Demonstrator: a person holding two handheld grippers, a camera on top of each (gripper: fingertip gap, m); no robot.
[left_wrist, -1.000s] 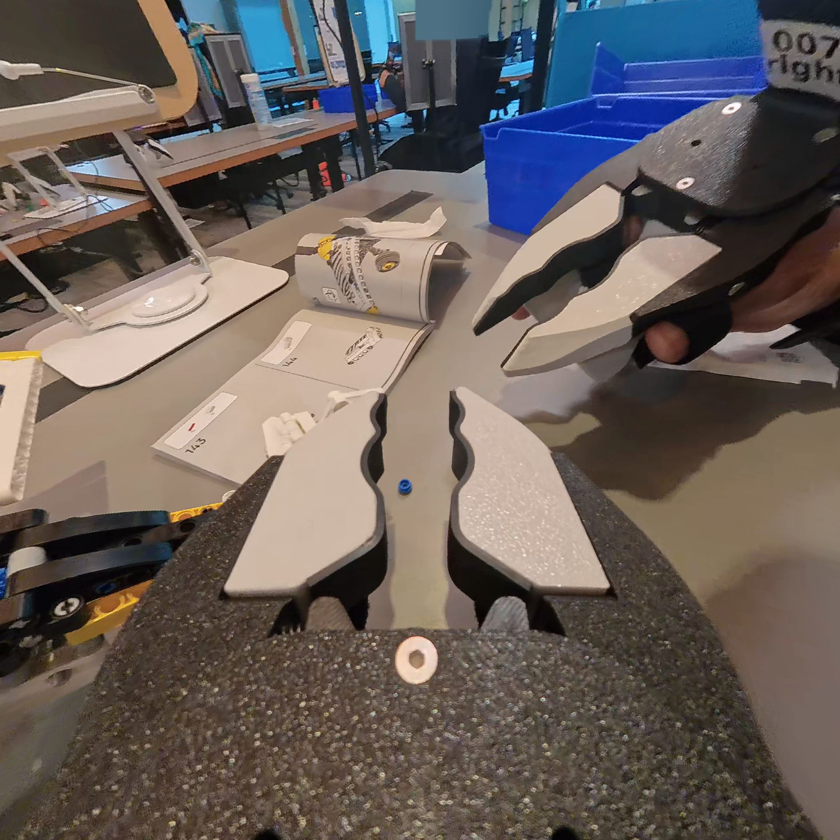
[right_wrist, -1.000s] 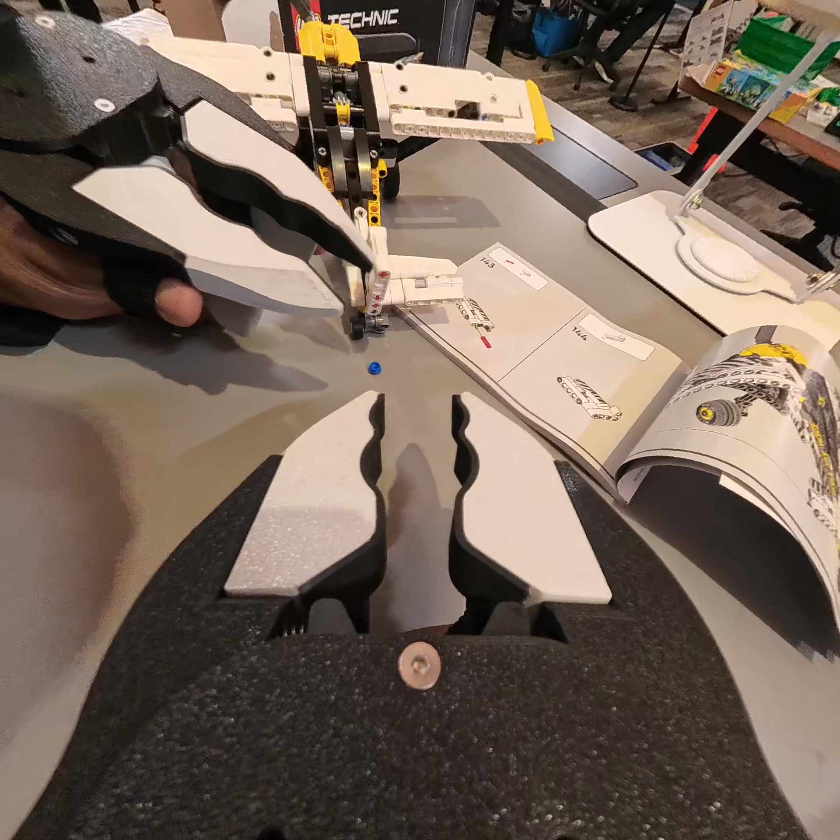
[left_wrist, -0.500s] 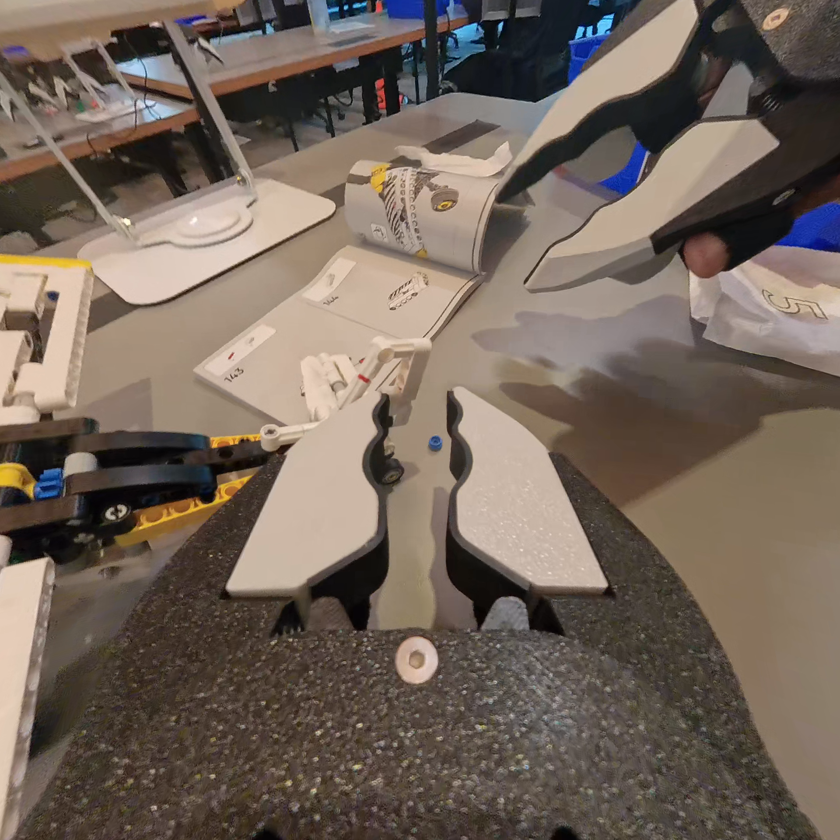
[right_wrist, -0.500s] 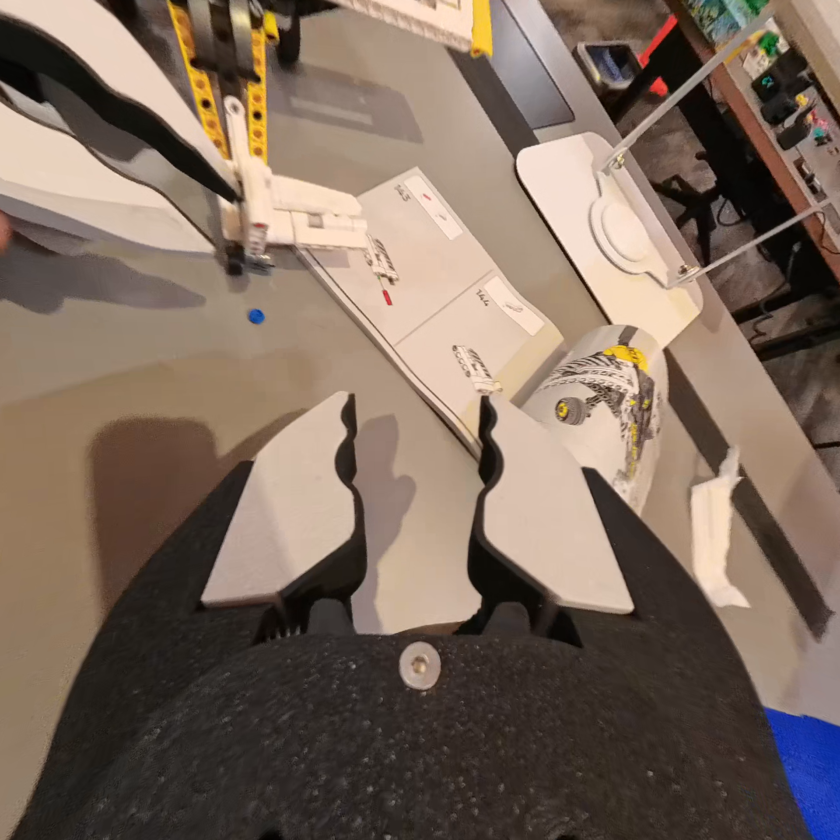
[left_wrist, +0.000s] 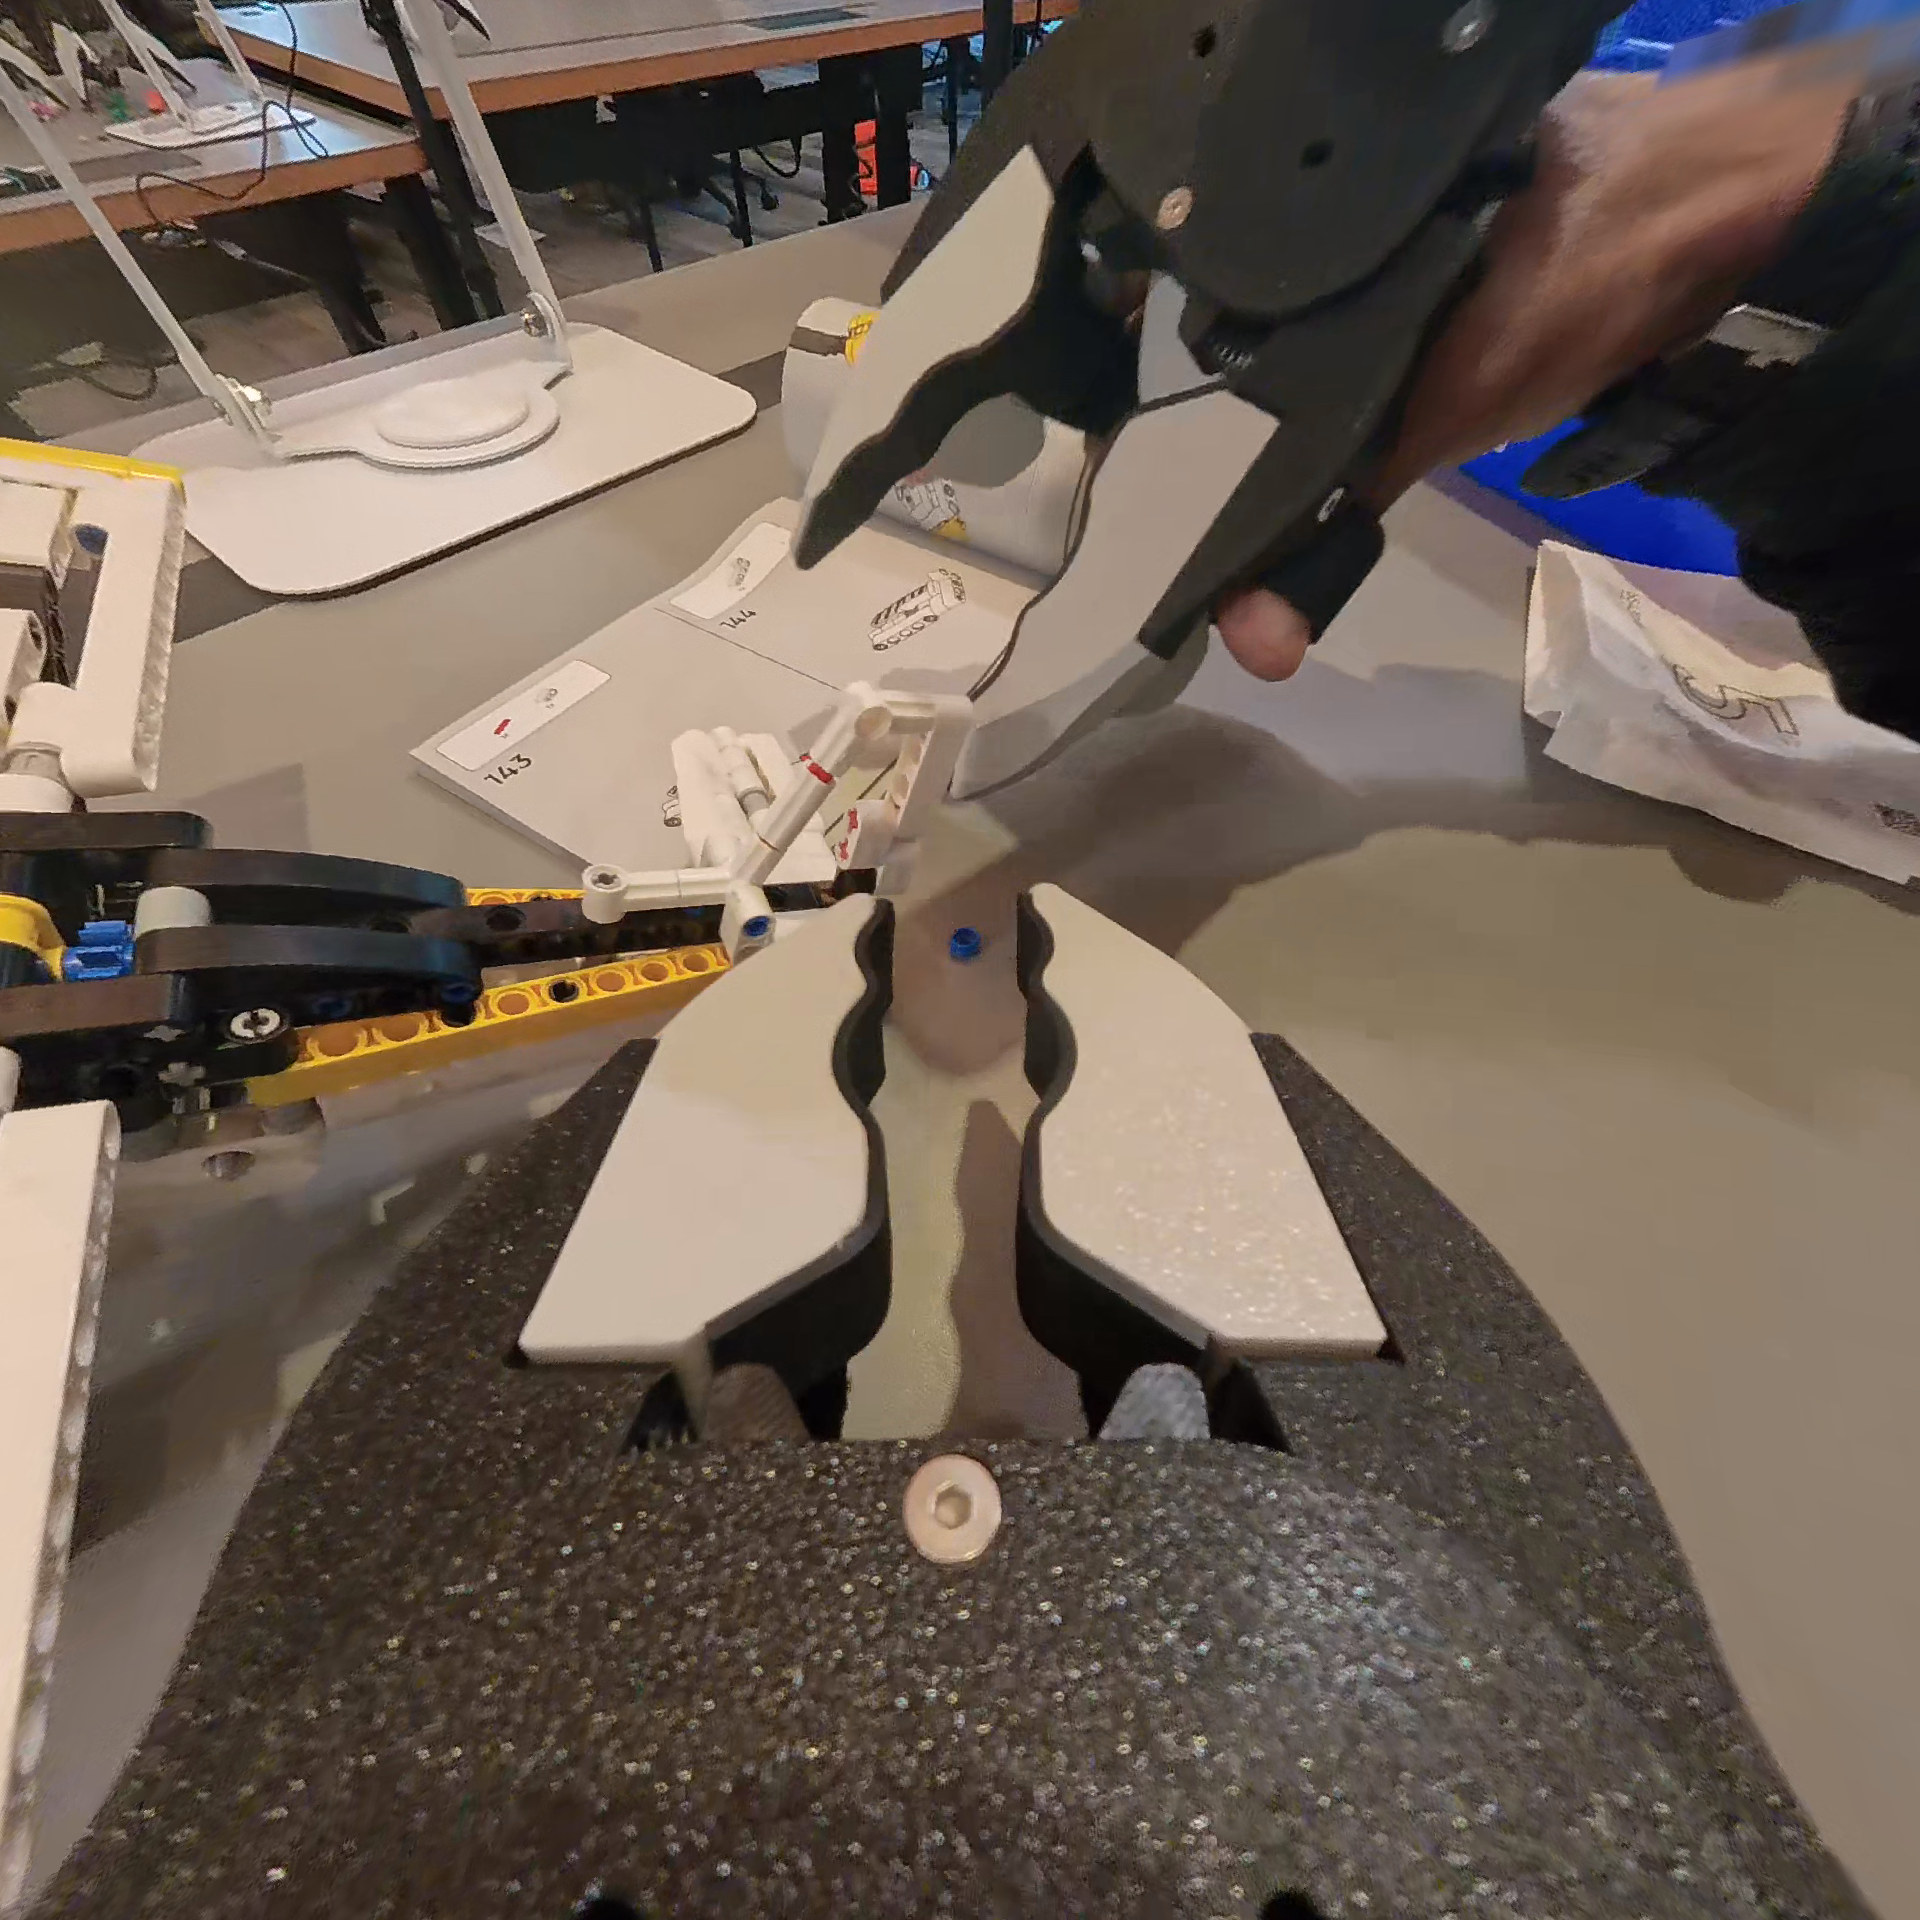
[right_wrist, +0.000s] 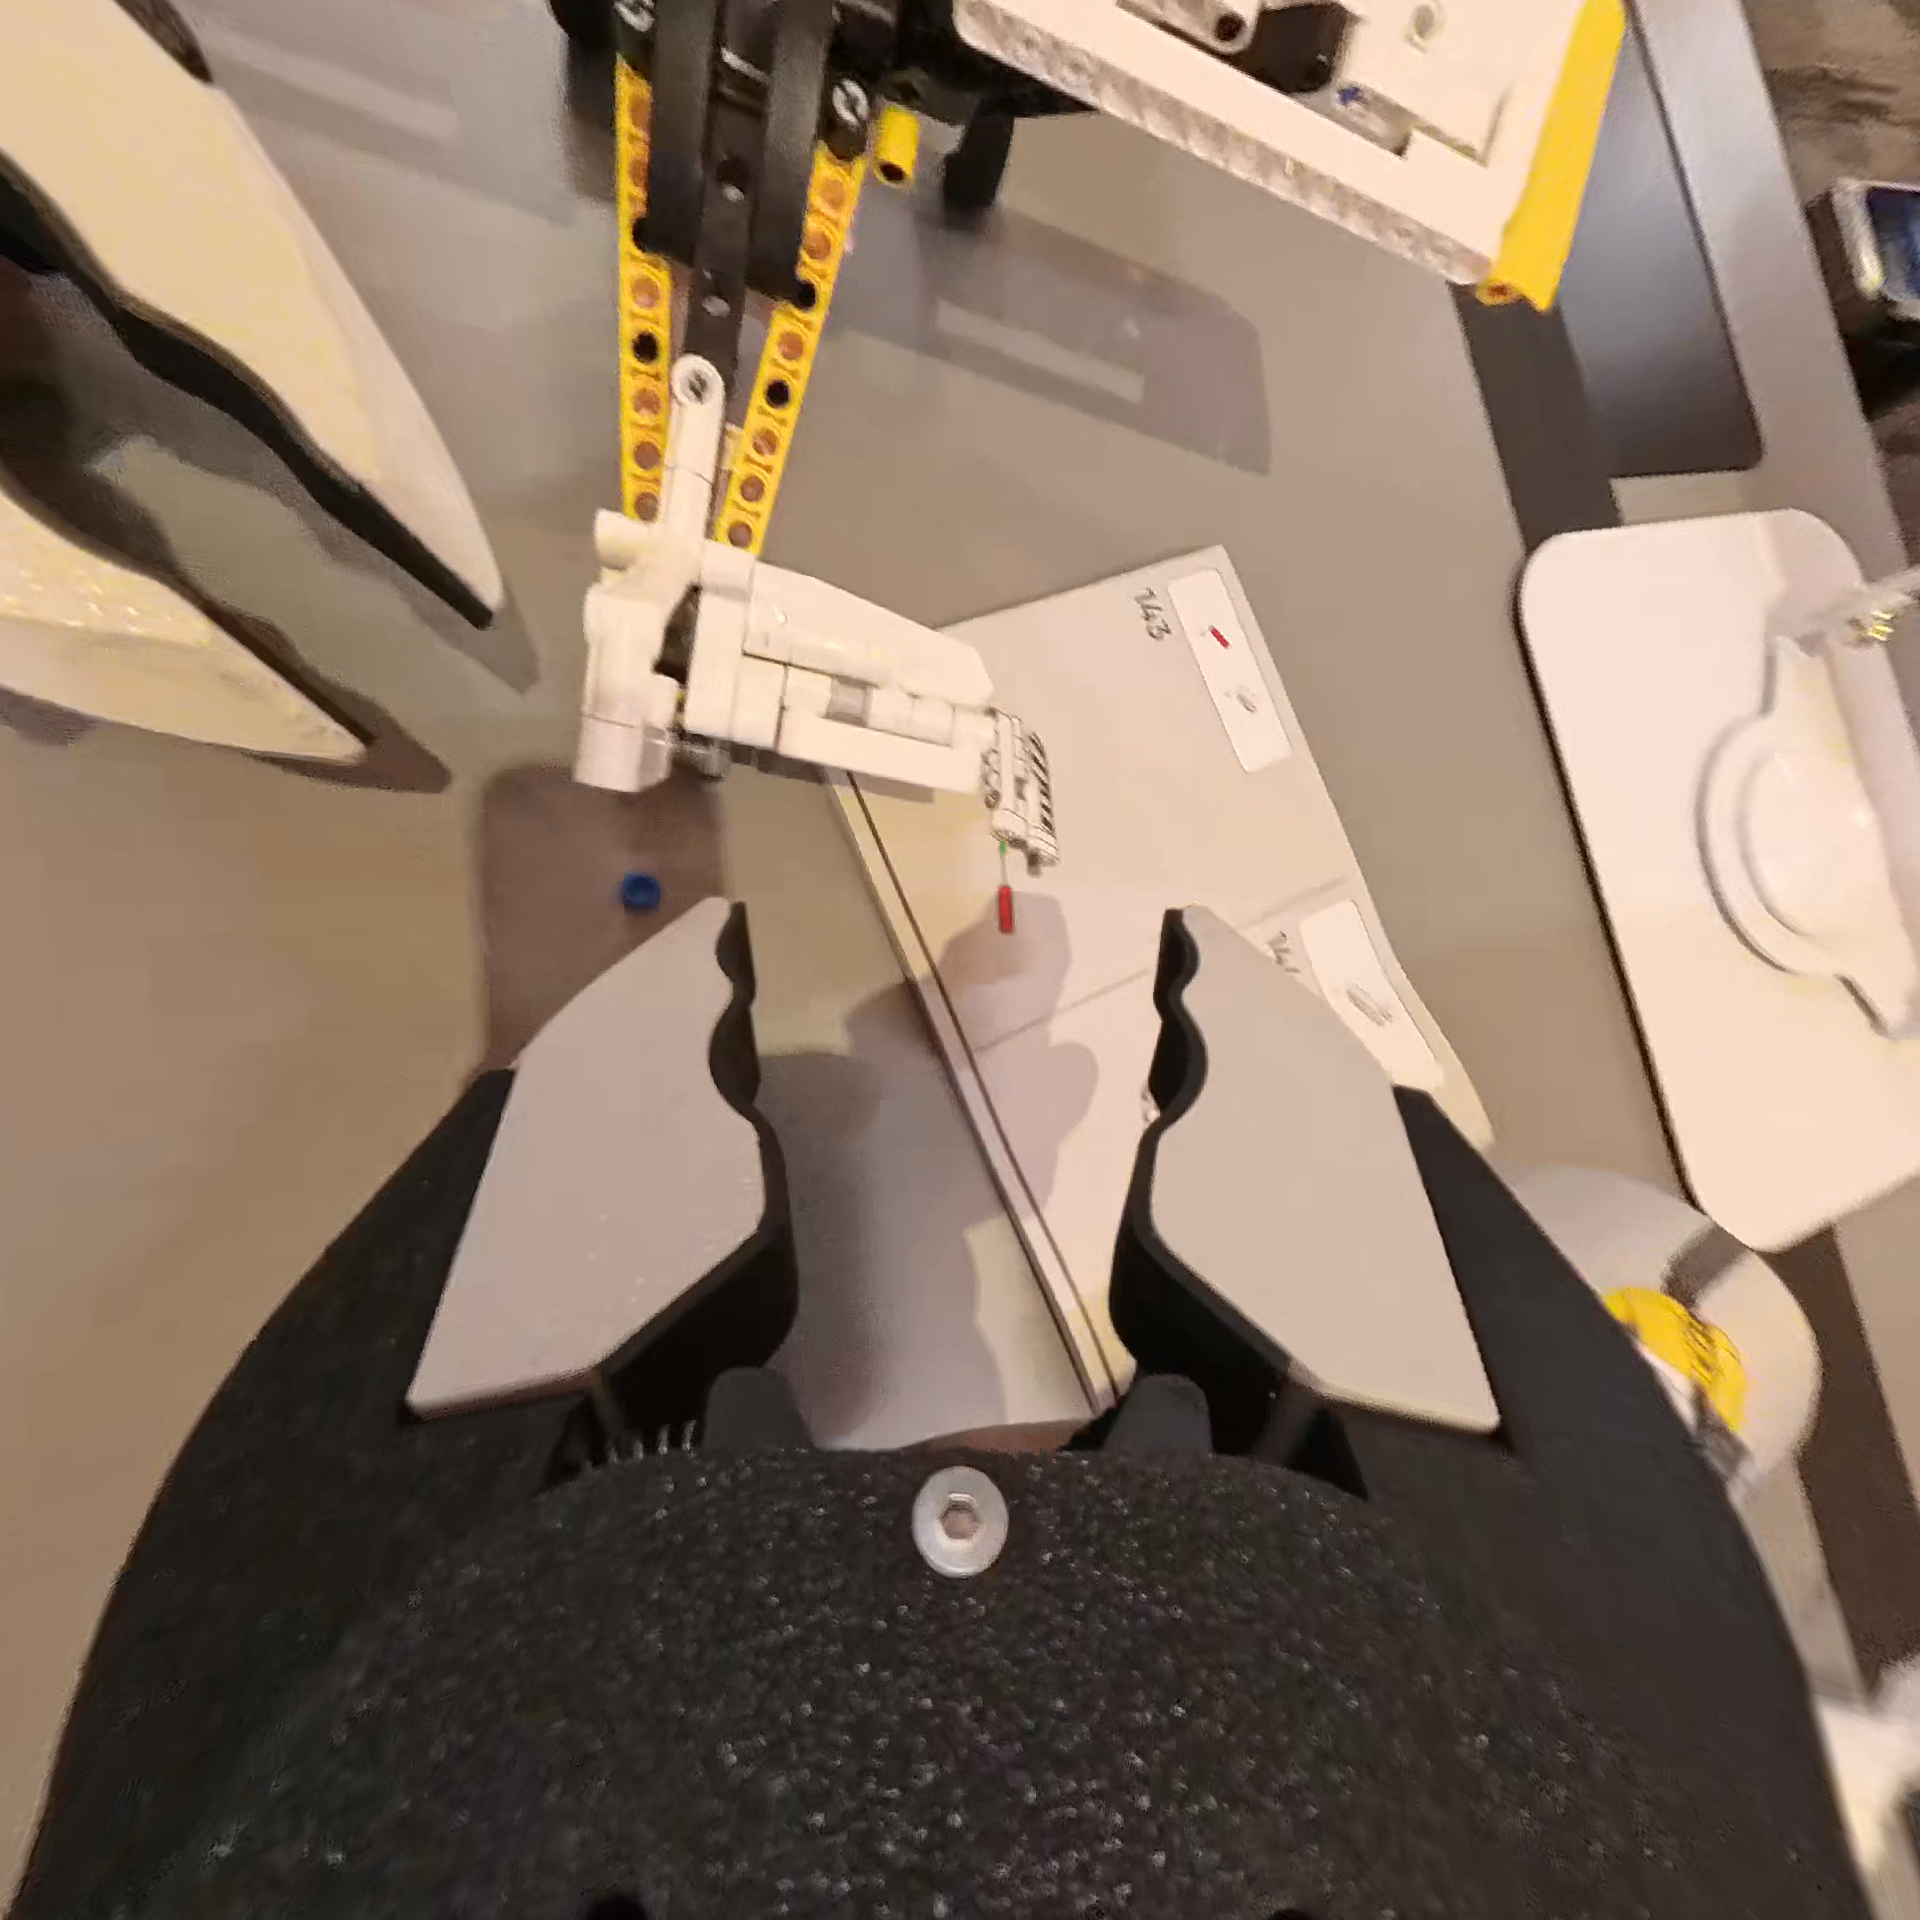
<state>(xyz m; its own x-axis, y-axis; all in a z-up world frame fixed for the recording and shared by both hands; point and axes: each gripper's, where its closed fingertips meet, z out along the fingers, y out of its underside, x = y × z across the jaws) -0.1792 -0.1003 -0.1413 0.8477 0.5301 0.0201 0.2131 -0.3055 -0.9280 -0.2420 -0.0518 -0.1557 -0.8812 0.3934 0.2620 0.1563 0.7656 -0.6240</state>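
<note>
Spreading wide since a moment ago, the right tongs (right_wrist: 951, 920) hang empty above the booklet (right_wrist: 1143, 748); the left tongs (left_wrist: 956, 914), narrowly parted, straddle a blue stud (left_wrist: 964, 943) untouched on the bench (left_wrist: 1507, 1039).

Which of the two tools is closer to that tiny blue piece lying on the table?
Left. The left tool has the blue piece between its fingertips, untouched. The right tool hangs open over the booklet, beside it.

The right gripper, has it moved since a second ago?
Yes. The right gripper rose and swung right, from near the blue pin to over the open booklet, jaws wider.
</note>
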